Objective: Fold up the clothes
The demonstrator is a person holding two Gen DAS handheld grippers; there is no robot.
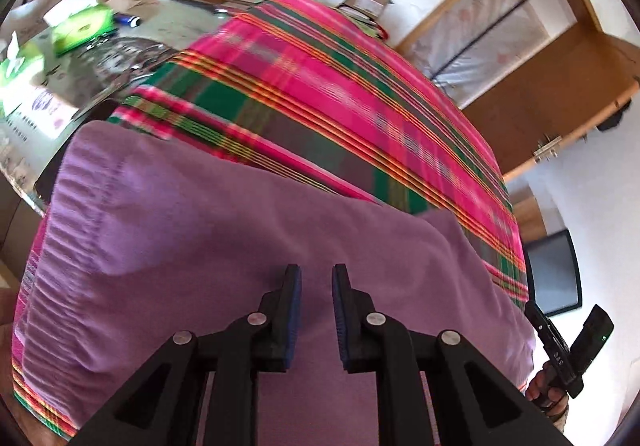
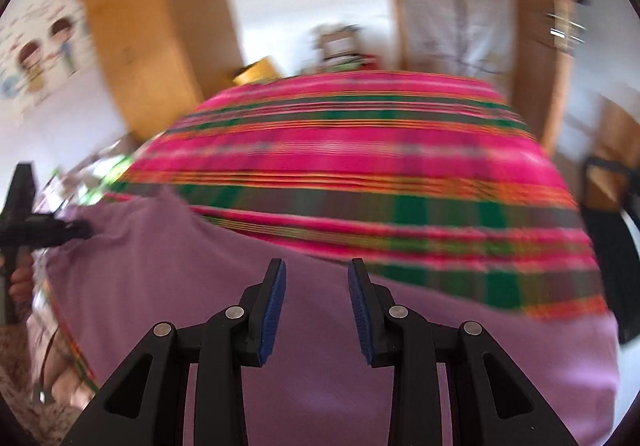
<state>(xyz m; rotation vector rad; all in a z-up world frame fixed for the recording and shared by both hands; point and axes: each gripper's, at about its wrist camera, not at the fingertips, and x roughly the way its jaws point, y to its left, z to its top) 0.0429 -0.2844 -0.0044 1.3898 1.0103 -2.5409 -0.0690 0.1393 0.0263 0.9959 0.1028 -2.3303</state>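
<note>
While both grippers' fingers (image 1: 294, 286) (image 2: 276, 286) stand apart, empty, soft purple cloth (image 1: 200, 246) overlaps plaid weave (image 1: 320, 78).

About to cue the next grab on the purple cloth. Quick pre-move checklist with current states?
1. Left gripper empty: ok, jaws apart, nothing between the pads.
2. Right gripper empty: ok, jaws wider apart, nothing pinched.
3. Purple cloth lying on the plaid cover: ok, spread below both grippers.
4. Cloth edge within sight: ok, stitched hem visible at its left side in the left wrist view.
5. Fold state of the cloth: cannot tell, near part hidden behind the fingers.
6. Clutter clear of the cloth: ok, the green box sits off it, on the table beyond.
</note>
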